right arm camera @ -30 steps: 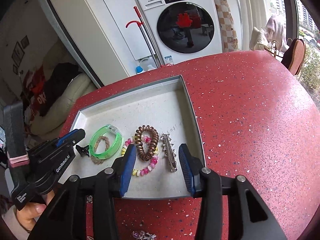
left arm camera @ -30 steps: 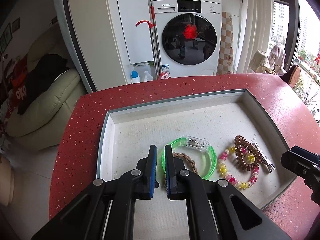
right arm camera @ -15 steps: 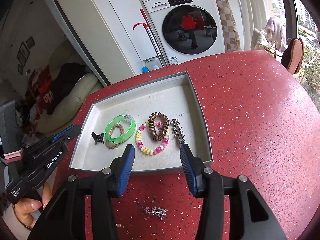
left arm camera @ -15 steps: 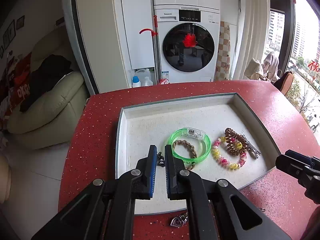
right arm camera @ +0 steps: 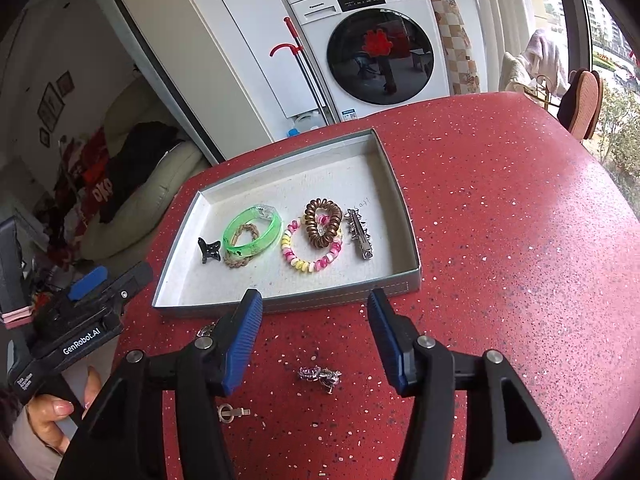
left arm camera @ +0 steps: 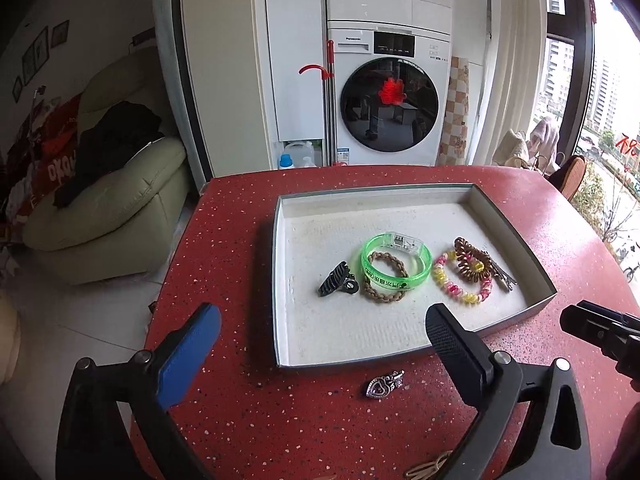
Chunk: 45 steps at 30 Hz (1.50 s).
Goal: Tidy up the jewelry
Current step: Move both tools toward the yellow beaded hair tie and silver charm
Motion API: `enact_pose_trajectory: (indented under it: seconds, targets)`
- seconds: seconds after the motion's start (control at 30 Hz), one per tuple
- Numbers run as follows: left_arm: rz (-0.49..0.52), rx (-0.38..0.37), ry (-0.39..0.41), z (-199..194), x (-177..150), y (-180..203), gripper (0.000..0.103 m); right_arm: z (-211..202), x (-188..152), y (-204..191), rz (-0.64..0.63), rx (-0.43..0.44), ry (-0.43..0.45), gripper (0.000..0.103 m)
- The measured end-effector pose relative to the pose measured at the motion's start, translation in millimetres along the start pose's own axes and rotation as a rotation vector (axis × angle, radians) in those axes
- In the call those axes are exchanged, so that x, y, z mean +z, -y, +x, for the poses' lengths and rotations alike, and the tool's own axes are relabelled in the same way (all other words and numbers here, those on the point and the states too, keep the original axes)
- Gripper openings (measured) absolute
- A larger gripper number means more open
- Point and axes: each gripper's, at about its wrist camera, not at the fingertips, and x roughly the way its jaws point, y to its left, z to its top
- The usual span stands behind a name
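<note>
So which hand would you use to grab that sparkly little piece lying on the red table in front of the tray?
Probably the right. Its tongs are open with the sparkly piece lying just below the gap, whereas the left tongs sit over a heart charm.

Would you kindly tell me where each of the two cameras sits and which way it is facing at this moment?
Left wrist: sits on the left gripper, above the table's near-left edge, facing the tray and washing machine; its own open fingers and the right gripper's tip at right show.
Right wrist: sits on the right gripper, nearer the tray's right corner, facing the same way; its open fingers, the left gripper and the person's left hand show.
Shared: tray, green bangle, black claw clip, washing machine.
</note>
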Motion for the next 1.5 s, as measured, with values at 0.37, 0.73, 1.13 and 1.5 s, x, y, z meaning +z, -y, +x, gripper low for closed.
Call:
enact_pose_trajectory:
  seconds: [0.37,0.73,1.13,1.5]
  targets:
    - [0.019,-0.005,-0.032,-25.3,-35.8,-4.8,0.103,-22.3,-29.8,-8.3,-0.050,0.050,0.008,0.090]
    - [0.094,-0.070,-0.078,-45.7,-81.3,7.2,0.103,-39.2,-58.3,5.5,-0.024,0.035,-0.033,0.091]
    - [0.143,-0.175,-0.147,-72.8,-138.8,34.6,0.103,-34.9,-88.2,11.4,-0.033,-0.004,-0.085,0.091]
    - [0.209,-0.244,-0.183,-88.0,-167.1,57.6,0.103,-23.8,-93.9,15.8,-0.052,-0.051,-0.113,0.091]
